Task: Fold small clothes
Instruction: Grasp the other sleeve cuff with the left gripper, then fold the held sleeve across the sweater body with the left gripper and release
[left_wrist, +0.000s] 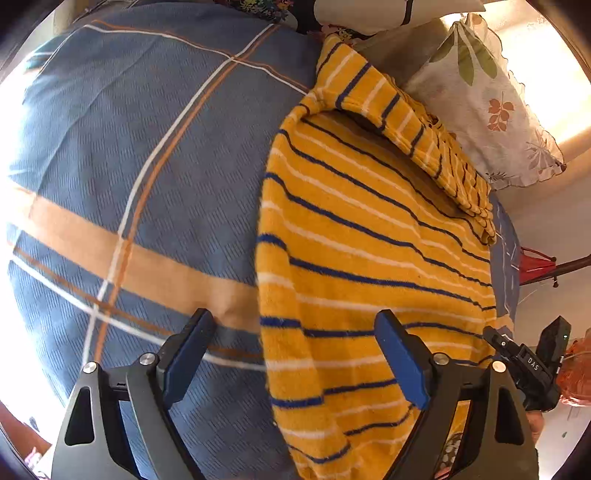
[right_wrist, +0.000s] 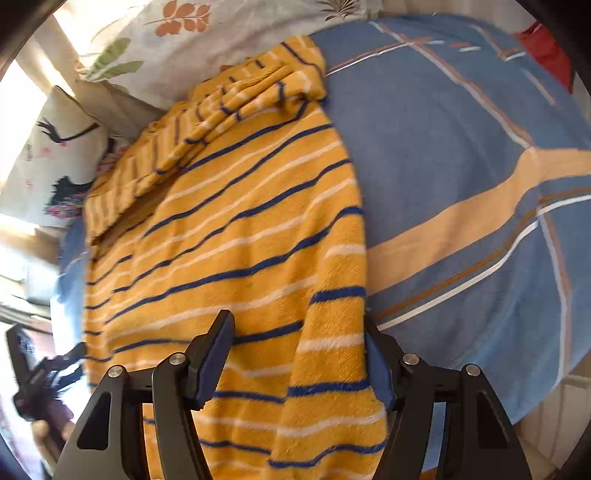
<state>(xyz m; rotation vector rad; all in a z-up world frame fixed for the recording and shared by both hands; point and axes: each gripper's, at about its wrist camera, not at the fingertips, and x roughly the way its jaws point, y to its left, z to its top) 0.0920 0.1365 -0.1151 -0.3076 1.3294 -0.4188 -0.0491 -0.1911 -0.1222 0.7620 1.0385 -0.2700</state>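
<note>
Yellow jumper (left_wrist: 369, 251): knitted, with dark blue and white stripes; we see it spread on the bed, and we place everything else by it.
Jumper sleeve (left_wrist: 402, 129): folded back across the far end of the jumper, lying on top of it in both views.
Blanket (left_wrist: 129, 166): blue with orange and white check lines, directly under the jumper and bare beyond its long edge.
Leaf-print pillow (left_wrist: 491, 110): just past the far end of the jumper, beside the folded sleeve.
Bird-print cushion (right_wrist: 55, 155): in the right wrist view, off the far left corner of the jumper, near the leaf-print pillow.
Left gripper (left_wrist: 295, 354): we see its fingers spread wide, holding nothing; one finger sits over the blanket beside the jumper's edge, the other over the jumper's near end.
Right gripper (right_wrist: 299, 362): fingers likewise apart, straddling the near edge of the jumper. The cloth passes between them and hides part of the right finger; whether the pads touch it we cannot tell.
Other tool: each wrist view catches the opposite gripper at the frame edge, off the jumper's near corner.
Red cloth (right_wrist: 546, 51): well beyond the jumper, at the far edge of the blanket.
</note>
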